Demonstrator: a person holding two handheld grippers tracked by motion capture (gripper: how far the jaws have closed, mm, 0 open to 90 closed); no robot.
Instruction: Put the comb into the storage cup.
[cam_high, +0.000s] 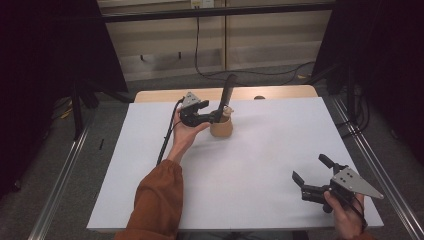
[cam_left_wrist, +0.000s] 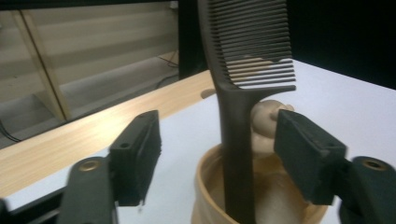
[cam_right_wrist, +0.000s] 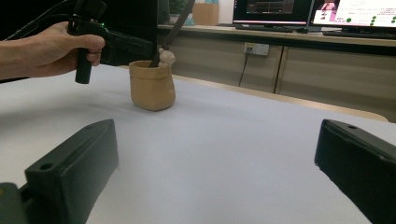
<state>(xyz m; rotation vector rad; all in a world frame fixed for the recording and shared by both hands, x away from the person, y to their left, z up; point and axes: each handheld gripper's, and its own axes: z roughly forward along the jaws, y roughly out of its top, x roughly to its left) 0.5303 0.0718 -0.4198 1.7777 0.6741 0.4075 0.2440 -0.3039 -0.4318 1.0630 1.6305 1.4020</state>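
Note:
A tan pot stands at the back middle of the white table. A black comb stands upright in it, handle down, teeth up. My left gripper is open at the pot's left side. In the left gripper view the comb's handle rises between the jaws with a gap on each side, above the pot's rim. A small pale figure sits at the rim behind the comb. My right gripper is open at the front right, holding nothing, and faces the pot from afar.
A bare wooden strip runs along the table's far edge. A cable trails from the left gripper across the table's left part. Monitors and a counter stand beyond the table in the right gripper view.

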